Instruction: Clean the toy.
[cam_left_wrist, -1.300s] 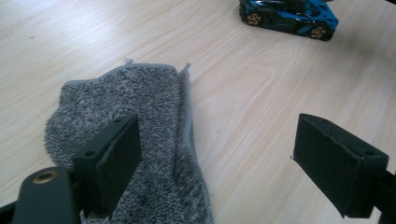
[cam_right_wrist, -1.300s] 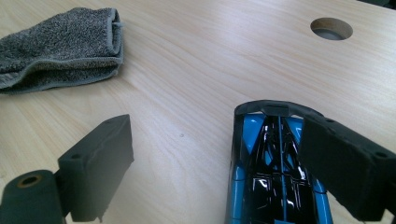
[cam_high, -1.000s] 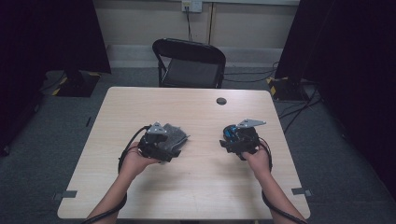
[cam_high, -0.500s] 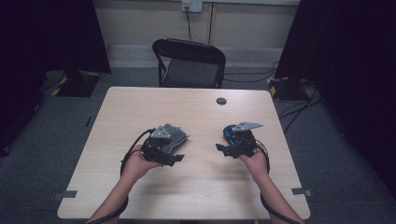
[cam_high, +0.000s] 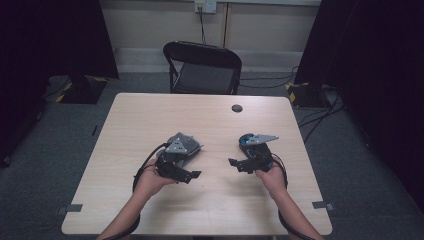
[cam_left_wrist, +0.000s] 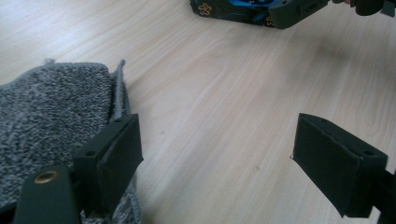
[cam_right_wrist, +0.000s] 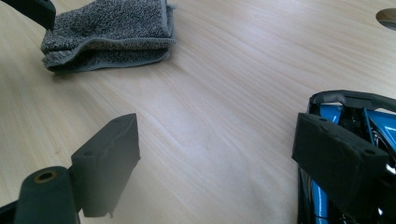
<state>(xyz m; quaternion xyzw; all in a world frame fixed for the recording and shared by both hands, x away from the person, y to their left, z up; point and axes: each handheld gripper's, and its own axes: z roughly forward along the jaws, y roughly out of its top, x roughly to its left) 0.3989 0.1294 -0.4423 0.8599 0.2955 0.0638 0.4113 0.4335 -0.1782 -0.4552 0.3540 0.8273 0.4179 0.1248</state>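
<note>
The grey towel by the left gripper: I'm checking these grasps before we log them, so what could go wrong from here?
The left gripper stands open with one jaw beside the folded grey towel; closing now might catch a single layer and unfold it. The right gripper is open too, one jaw close to the blue and black object, so a small sideways move could knock it.

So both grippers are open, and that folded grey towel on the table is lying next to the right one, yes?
Not quite: the towel lies by the left gripper, not the right gripper. The left gripper view shows it against that gripper's finger; the high view agrees. Both are open, and the towel is folded, grey and on the table.
</note>
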